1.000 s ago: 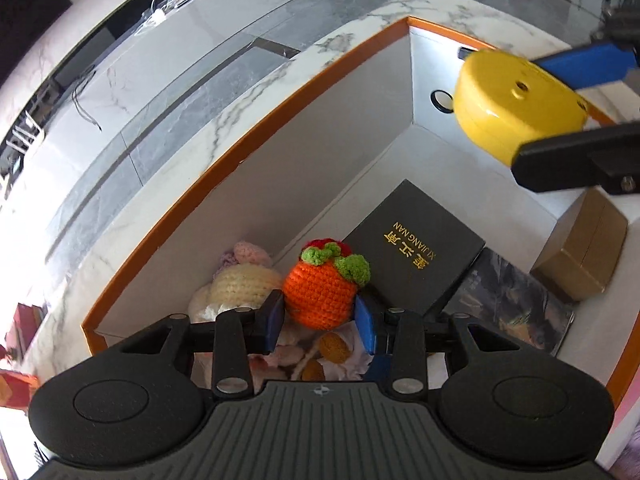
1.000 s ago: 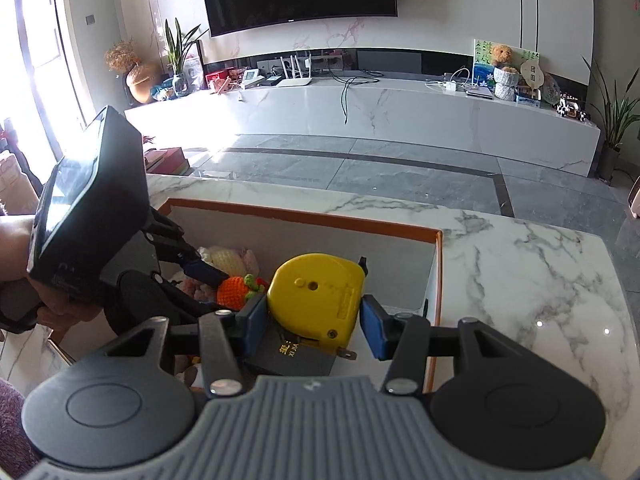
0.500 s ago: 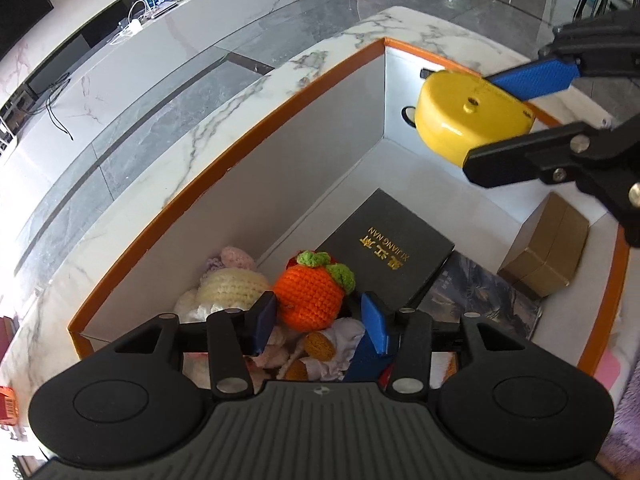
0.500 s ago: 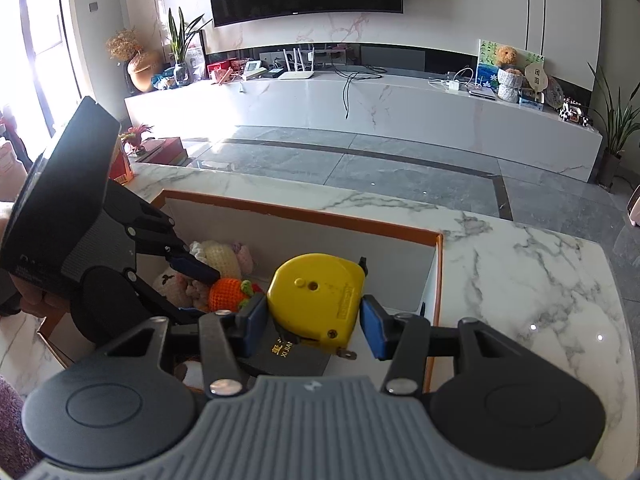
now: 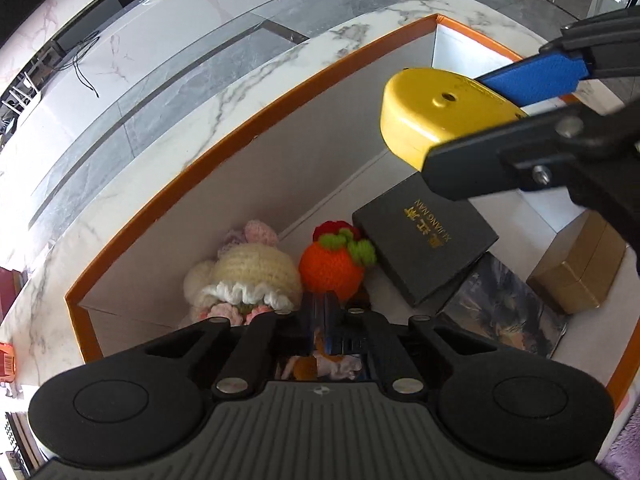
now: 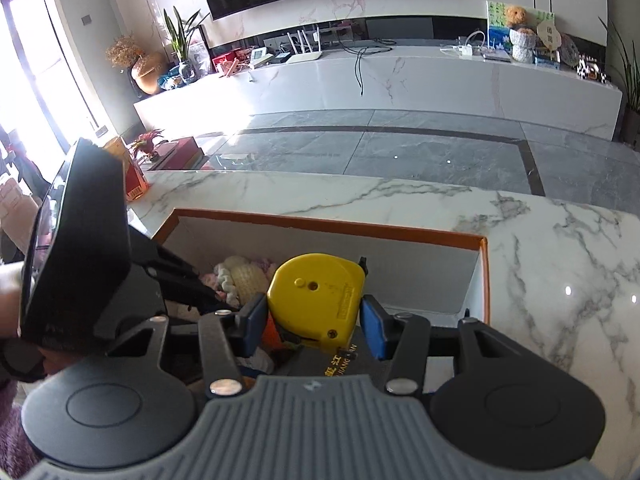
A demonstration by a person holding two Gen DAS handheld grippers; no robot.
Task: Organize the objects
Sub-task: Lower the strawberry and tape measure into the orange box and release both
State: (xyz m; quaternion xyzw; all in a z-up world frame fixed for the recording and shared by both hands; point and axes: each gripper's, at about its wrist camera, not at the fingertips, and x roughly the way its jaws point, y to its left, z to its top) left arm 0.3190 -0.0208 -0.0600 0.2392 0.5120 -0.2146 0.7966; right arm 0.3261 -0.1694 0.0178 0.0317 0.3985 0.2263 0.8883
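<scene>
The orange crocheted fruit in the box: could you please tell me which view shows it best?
The left wrist view: the orange crocheted fruit sits unobstructed in the box, green leaves visible. In the right wrist view only an orange sliver shows behind the yellow tape measure.

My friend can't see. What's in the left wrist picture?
A claw holds a yellow tape measure above an orange-rimmed box. Inside lie a knitted orange fruit, a cream knitted doll and a black box.
</scene>
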